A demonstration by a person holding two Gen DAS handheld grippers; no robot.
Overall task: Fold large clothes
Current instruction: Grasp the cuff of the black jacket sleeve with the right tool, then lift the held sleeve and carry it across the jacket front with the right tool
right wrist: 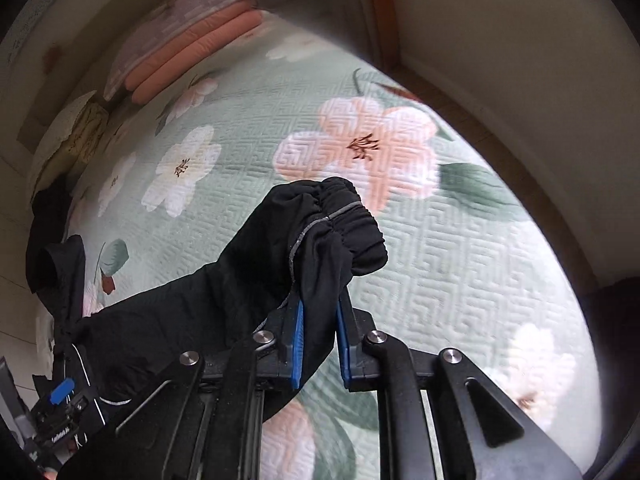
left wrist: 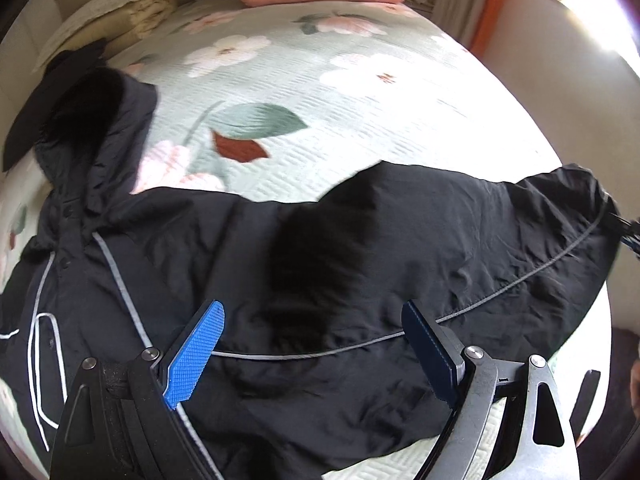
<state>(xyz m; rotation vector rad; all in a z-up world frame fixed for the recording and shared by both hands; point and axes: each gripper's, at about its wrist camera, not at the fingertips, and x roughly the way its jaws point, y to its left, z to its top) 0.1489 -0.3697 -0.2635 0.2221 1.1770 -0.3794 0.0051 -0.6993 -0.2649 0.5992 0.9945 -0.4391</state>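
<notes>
A black jacket (left wrist: 360, 264) lies spread across the bed (left wrist: 360, 80), over a pale green quilt printed with large flowers. One sleeve (right wrist: 224, 280) is drawn out sideways, and its gathered elastic cuff (right wrist: 352, 220) stands just above the right tool (right wrist: 318, 344), which is clenched on the cloth right below the cuff. The left tool (left wrist: 316, 344) hovers over the jacket's body with its blue pads spread wide, released and grasping nothing.

The fabric looks thin, light and limp, a smooth nylon-like shell that creases readily and will probably slide on itself, so folds may slip unless laid down flat. It sags between supports rather than keeping shape. The fur-trimmed hood (left wrist: 80, 112) looks the bulkiest part. Sound places to take hold seem to be the cuffs, the hem and the shoulder seams, where elastic and stitching give the pads something thicker to bite; the grey piping (left wrist: 520, 284) marks those seam lines well.

No brand or label on the jacket can be read; small white lettering on the far tool in the right view is too blurred to make out
</notes>
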